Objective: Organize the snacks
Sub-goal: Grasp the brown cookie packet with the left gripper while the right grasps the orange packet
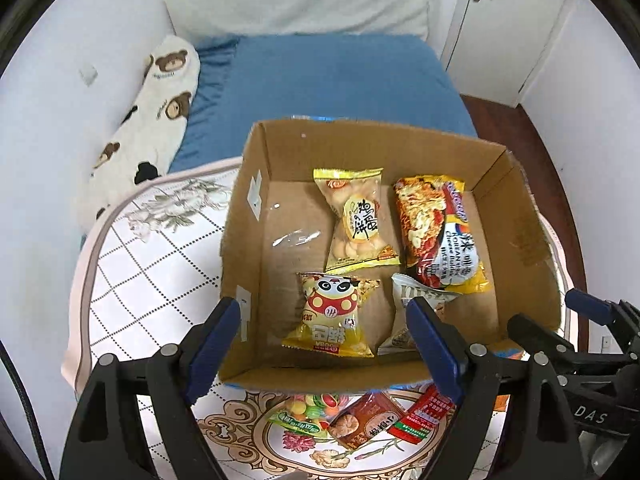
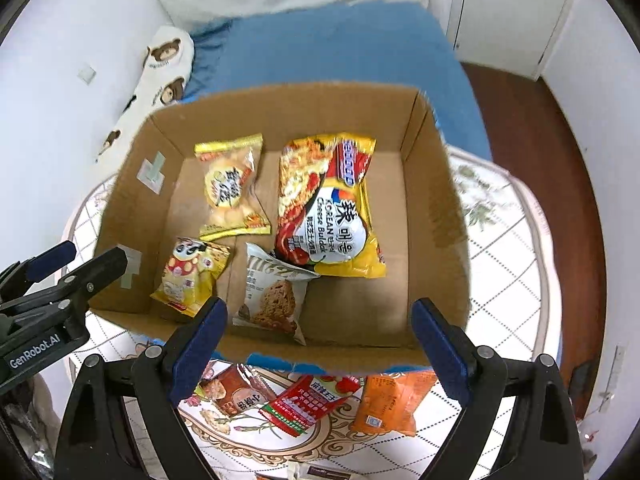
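A cardboard box (image 1: 276,148) is sitting in the middle of both frames on a patterned round table (image 1: 152,264), and 4 snack packs are lying flat on its floor. The Korean Cheese Buldak noodle packet (image 2: 330,204) is occupying the right half, its lower edge overlapping the top of a white cookie pack (image 2: 272,292). An egg-biscuit pack (image 2: 232,188) is lying at the upper left, and a yellow panda-print pack (image 2: 192,272) is lying at the lower left.

Below the box, on the table near the bottom of the frames, a brown pastry pack (image 2: 236,396), a red spicy-strip pack (image 2: 308,404) and an orange pack (image 2: 394,400) are lying side by side; the left wrist view is also showing a pack of colourful candies (image 1: 304,410) just left of the brown one.

The left gripper (image 1: 324,344) is hovering over the box's near wall with its blue-padded fingers spread and nothing between them. The right gripper (image 2: 320,340) is likewise hanging spread wide and empty above the near wall.
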